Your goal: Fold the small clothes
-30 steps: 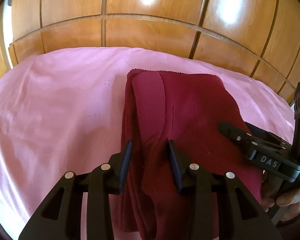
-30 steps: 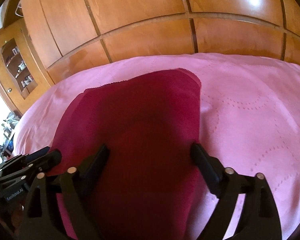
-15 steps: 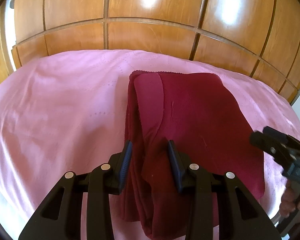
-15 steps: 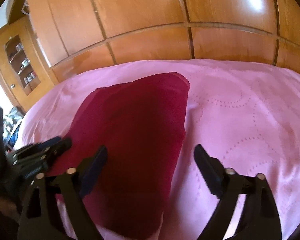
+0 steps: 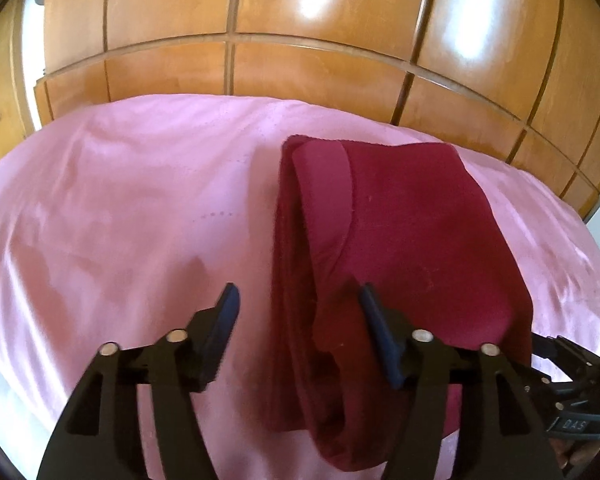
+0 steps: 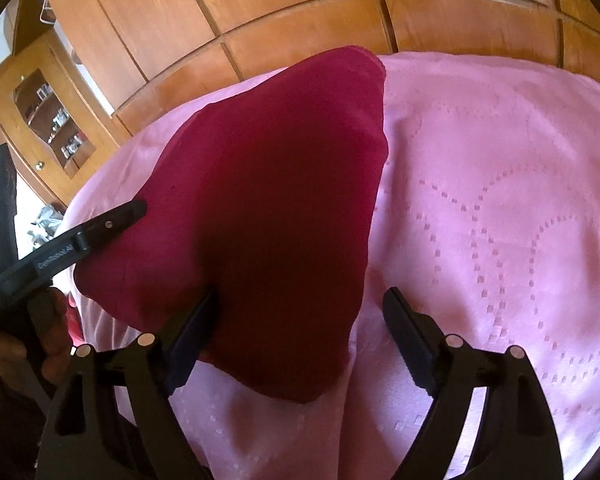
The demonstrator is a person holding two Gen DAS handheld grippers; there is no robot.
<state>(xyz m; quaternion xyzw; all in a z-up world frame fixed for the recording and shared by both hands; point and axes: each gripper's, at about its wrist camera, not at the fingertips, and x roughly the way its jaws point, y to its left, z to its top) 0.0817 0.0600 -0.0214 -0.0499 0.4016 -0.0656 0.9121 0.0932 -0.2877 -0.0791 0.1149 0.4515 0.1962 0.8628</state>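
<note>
Dark red folded fabric garment lies on pink quilted bedspread, long fold running away toward glossy wooden panelled wardrobe. Left gripper spread wide, straddling garment's left folded edge, gripping nothing. Right gripper also wide, over garment's near right corner, empty.

I see the dark red garment folded into a long narrow bundle, lying flat on the pink bedspread, layered edges along its left side
</note>
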